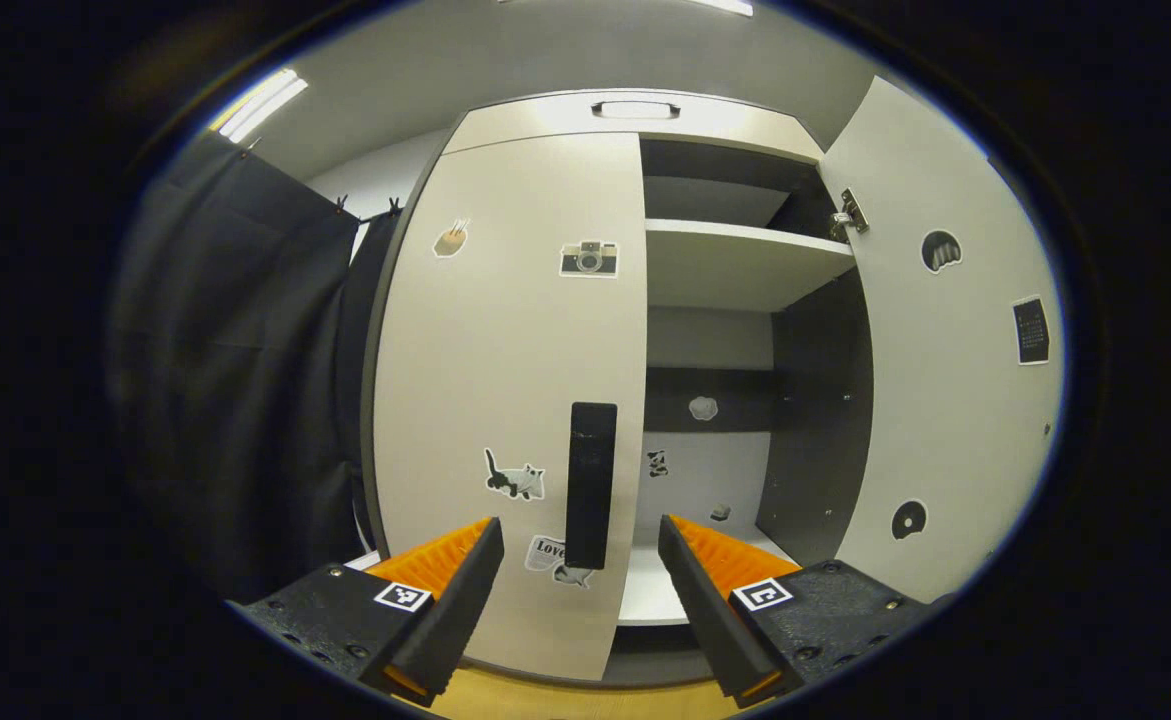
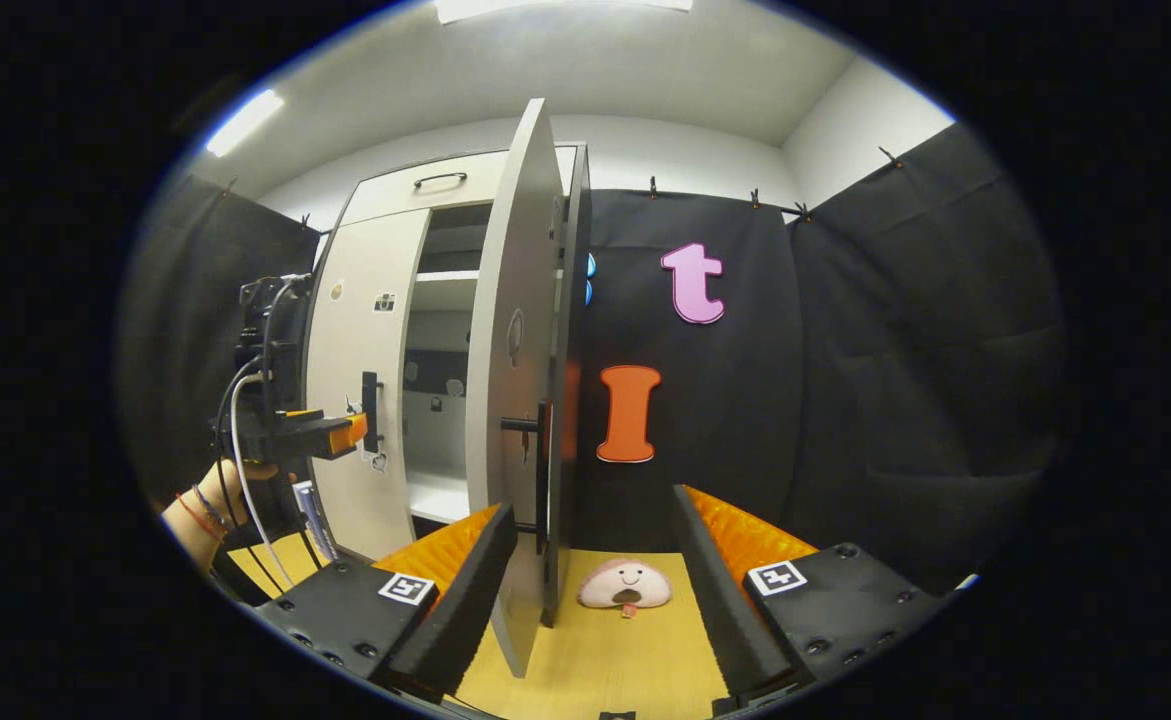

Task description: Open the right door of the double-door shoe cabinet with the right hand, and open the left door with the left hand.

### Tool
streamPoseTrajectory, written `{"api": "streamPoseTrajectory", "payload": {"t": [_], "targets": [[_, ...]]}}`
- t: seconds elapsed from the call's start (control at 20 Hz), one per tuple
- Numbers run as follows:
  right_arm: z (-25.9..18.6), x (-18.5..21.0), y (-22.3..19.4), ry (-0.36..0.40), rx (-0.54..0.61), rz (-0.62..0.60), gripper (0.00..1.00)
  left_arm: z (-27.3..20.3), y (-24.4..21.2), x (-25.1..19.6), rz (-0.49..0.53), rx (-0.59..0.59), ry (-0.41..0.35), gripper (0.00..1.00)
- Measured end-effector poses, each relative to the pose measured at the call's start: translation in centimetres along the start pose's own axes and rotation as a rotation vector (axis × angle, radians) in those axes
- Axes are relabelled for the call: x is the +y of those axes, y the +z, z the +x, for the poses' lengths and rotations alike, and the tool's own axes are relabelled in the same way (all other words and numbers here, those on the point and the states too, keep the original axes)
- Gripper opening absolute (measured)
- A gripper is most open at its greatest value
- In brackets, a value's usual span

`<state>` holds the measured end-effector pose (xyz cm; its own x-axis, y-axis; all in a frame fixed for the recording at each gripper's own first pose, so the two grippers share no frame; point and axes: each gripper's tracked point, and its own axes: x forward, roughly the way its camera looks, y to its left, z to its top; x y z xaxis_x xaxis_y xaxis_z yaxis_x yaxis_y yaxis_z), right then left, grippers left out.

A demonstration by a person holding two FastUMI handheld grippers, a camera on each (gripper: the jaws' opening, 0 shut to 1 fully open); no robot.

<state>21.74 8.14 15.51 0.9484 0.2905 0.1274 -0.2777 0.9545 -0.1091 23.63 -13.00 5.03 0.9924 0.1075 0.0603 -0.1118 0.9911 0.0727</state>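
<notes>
The shoe cabinet is taken as the landmark. Its left door is seen closed in the left gripper view, with a dark upright handle near its inner edge. Several stickers are borne on this door: a camera sticker high up, a cat sticker lower down, and a sticker on which the word "Love" can be read beside the foot of the handle. Other stickers are too small to be read.

The right door is swung wide open, so that the cabinet's inside is laid bare: a pale shelf above and a pale bottom board below. In the right gripper view this right door is seen edge-on, its handle projecting from the face.

The left gripper is held spread, its 2 fingers standing apart on either side of the left door's handle, not touching it. In the right gripper view the left gripper is seen just in front of that handle, held by a hand.

The right gripper is likewise spread, with nothing pinched; the free edge of the right door lies between its fingers. Open yellow floor is left in front of the cabinet, where a small smiling plush toy lies.
</notes>
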Motion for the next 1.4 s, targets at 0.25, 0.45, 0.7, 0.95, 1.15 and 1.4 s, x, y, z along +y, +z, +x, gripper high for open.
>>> {"api": "streamPoseTrajectory", "payload": {"t": [0.25,0.45,0.7,0.95,1.15,1.4], "targets": [[-0.1,-1.5,0.1,-0.056,-0.008,-0.013,0.94,4.9,-0.9,0.8,0.016,0.021,-0.002,0.94],[-0.6,-2.1,-0.5,-0.094,0.021,0.012,0.98,6.8,-2.7,1.2,0.009,0.075,0.014,0.95],[-1.0,-3.1,-1.0,-0.130,0.045,0.021,0.98,7.4,-2.6,-0.5,-0.005,0.058,-0.047,0.69],[-1.1,-3.5,-1.2,-0.150,0.060,0.023,0.94,6.9,-2.7,-0.3,0.035,0.058,-0.035,0.25],[-0.9,-3.6,-1.2,-0.159,0.056,0.027,0.94,5.1,-3.1,0.5,0.058,0.108,-0.036,0.19],[-1.9,-3.4,-0.6,-0.173,0.038,0.000,0.94,0.1,-2.6,2.9,0.046,0.115,-0.113,0.18]]}}
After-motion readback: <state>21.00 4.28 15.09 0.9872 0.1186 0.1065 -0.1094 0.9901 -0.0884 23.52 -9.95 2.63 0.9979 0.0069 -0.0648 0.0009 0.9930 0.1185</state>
